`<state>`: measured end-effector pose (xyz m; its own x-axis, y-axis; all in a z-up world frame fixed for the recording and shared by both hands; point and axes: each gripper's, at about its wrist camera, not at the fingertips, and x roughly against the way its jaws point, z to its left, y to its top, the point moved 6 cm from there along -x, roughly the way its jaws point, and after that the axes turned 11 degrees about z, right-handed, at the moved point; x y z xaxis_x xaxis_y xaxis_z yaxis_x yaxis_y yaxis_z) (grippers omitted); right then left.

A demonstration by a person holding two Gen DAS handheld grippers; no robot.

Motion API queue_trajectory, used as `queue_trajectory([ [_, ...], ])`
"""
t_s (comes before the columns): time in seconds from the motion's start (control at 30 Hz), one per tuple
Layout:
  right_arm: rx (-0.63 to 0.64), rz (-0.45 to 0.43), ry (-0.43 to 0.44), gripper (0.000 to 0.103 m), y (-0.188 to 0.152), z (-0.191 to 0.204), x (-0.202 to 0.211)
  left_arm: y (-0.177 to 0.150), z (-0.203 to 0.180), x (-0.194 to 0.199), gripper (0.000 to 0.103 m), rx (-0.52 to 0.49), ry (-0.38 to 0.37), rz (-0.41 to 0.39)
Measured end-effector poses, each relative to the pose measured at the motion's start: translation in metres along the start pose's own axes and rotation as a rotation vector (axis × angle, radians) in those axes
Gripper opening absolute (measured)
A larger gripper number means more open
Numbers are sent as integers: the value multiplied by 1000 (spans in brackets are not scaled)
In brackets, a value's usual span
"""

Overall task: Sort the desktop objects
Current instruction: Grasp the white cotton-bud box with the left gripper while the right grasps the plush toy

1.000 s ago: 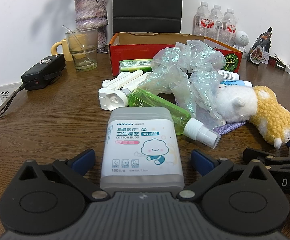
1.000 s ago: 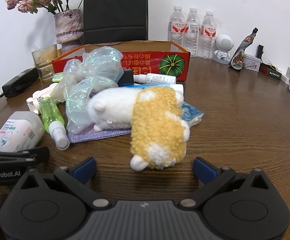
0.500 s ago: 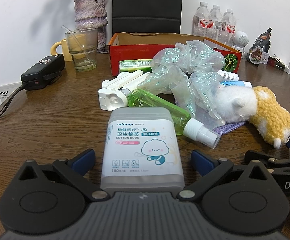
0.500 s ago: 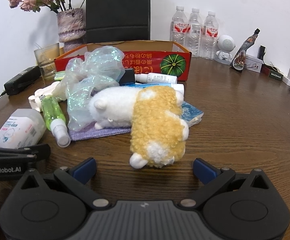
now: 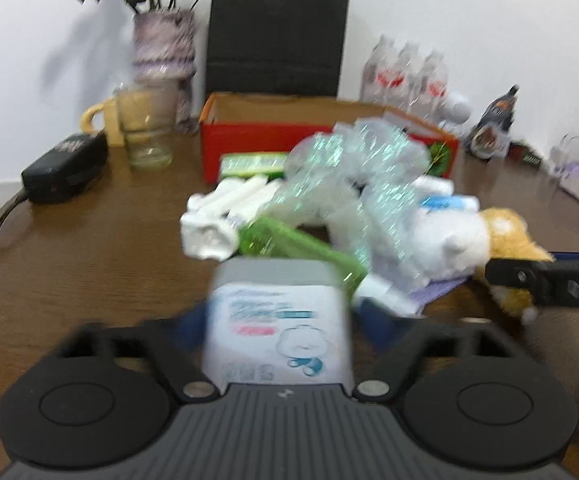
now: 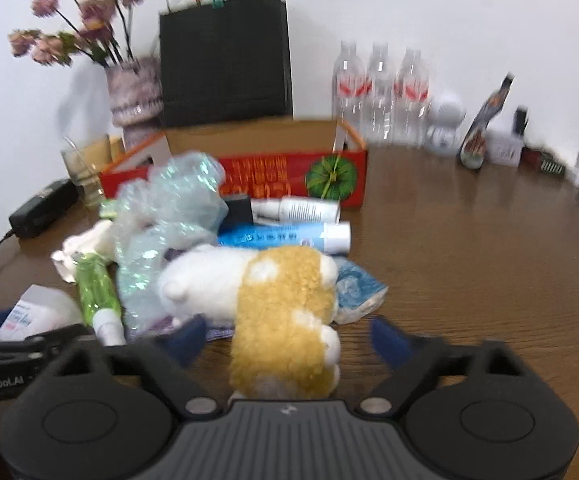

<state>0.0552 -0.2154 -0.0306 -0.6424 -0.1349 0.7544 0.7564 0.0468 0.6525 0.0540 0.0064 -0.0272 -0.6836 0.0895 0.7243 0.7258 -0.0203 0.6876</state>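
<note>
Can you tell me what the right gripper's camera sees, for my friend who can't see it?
The right gripper is closing around a yellow and white plush toy lying on a brown table. Behind it are crinkly plastic, tubes and a red box.

A brown wooden worktop (image 6: 469,240) carries a red cardboard box (image 6: 273,178) at the far middle, water bottles (image 6: 379,92) far right, a vase (image 5: 165,52) and black adapter (image 5: 65,168) far left, and a plush toy (image 6: 273,304) near.
</note>
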Motion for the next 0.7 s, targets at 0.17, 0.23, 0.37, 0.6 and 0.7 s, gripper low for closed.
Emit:
queue_trajectory([
  [0.17,30,31,43,44,-10,4,2,-12,2,17,66,-29,24,-27],
  [0.23,18,-14,71,44,-14,2,25,-8,6,36,66,-18,1,-79],
  [0.37,-8,-129,101,44,2,-11,74,37,16,67,66,8,-81,-178],
  [0.6,6,-341,83,44,129,-30,123,189,23,76,66,34,-133,-273],
  [0.7,6,-337,122,44,211,-31,113,262,17,50,66,21,-106,-247],
])
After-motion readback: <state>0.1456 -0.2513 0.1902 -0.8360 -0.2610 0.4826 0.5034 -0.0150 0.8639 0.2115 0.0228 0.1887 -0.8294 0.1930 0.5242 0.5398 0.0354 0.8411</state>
